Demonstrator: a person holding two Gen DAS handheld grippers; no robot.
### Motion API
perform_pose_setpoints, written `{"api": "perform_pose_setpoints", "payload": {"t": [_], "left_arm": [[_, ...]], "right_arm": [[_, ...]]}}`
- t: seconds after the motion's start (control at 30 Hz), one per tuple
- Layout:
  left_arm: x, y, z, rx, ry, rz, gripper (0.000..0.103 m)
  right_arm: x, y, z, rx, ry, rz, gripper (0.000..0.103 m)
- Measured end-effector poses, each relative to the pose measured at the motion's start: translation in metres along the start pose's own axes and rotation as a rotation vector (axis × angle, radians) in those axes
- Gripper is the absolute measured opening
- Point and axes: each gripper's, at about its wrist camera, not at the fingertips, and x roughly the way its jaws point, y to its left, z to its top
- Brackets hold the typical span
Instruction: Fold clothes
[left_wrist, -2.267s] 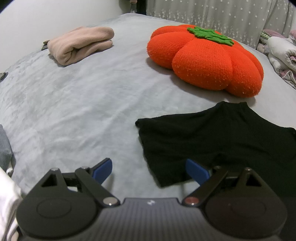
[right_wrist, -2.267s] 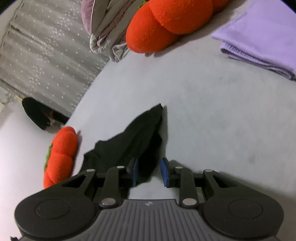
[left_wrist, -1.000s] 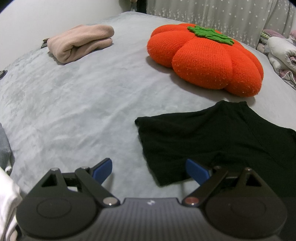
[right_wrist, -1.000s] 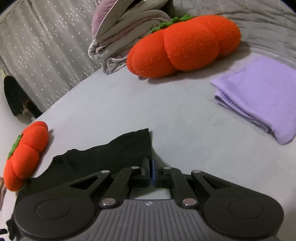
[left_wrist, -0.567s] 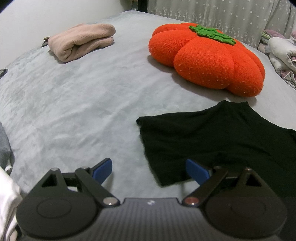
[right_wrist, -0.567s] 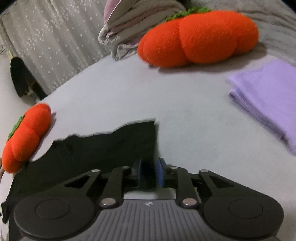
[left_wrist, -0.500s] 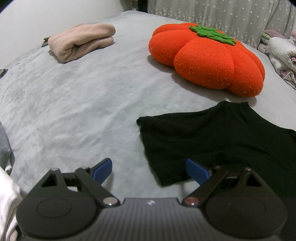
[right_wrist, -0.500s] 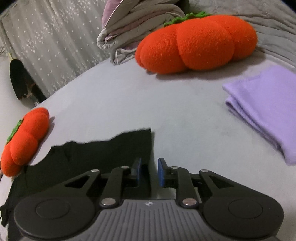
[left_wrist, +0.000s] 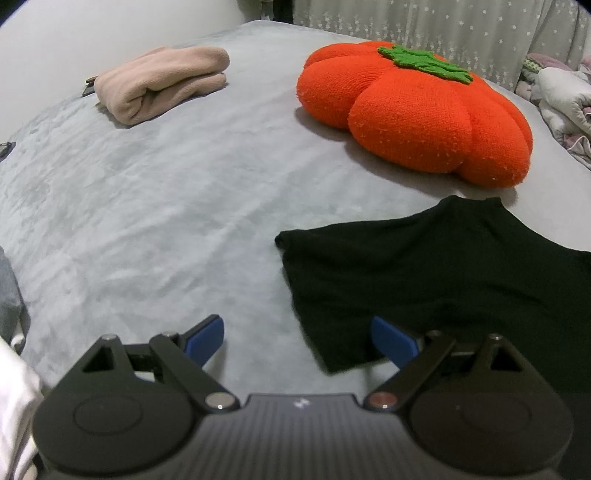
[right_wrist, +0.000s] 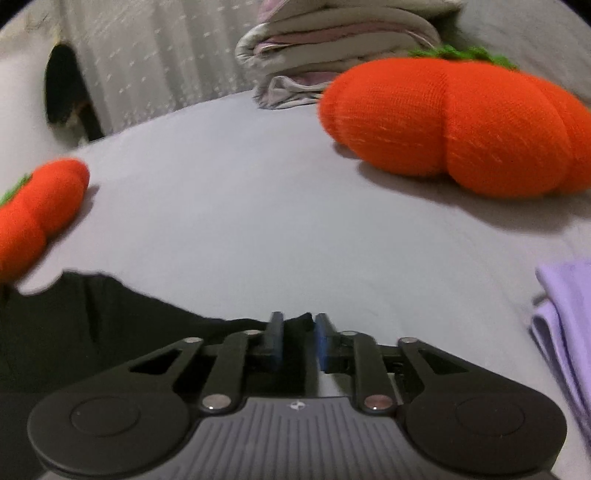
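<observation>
Now my right gripper has just been closing and pinches the black shirt corner; my left gripper gapes wide, shirt at two o'clock on the bed.

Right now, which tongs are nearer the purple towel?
Right. The right tongs sit just left of the purple towel, pinching the black shirt. The left view doesn't show the towel.

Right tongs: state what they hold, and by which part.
The right tongs pinch the black knit garment at its corner edge; left tongs hold nothing.
</observation>
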Motion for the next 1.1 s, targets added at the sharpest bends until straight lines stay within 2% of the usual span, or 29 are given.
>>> {"api": "perform_pose_setpoints", "payload": {"t": [0.13,0.4,1.0,1.1], "left_arm": [[-0.001,0.0,0.0,0.002,-0.002,-0.004,0.091],[0.0,0.002,0.0,-0.004,-0.003,-0.001,0.091],[0.001,0.002,0.0,0.002,-0.005,0.005,0.091],[0.001,0.002,0.0,0.003,-0.005,0.004,0.091]], "right_arm": [[-0.004,0.017,-0.002,-0.103,-0.013,-0.052,0.006],[-0.011,0.011,0.006,-0.065,-0.083,-0.174,0.005],[0.014,0.018,0.006,-0.07,-0.061,-0.24,0.005],[0.016,0.019,0.006,-0.077,-0.046,-0.239,0.008]]}}
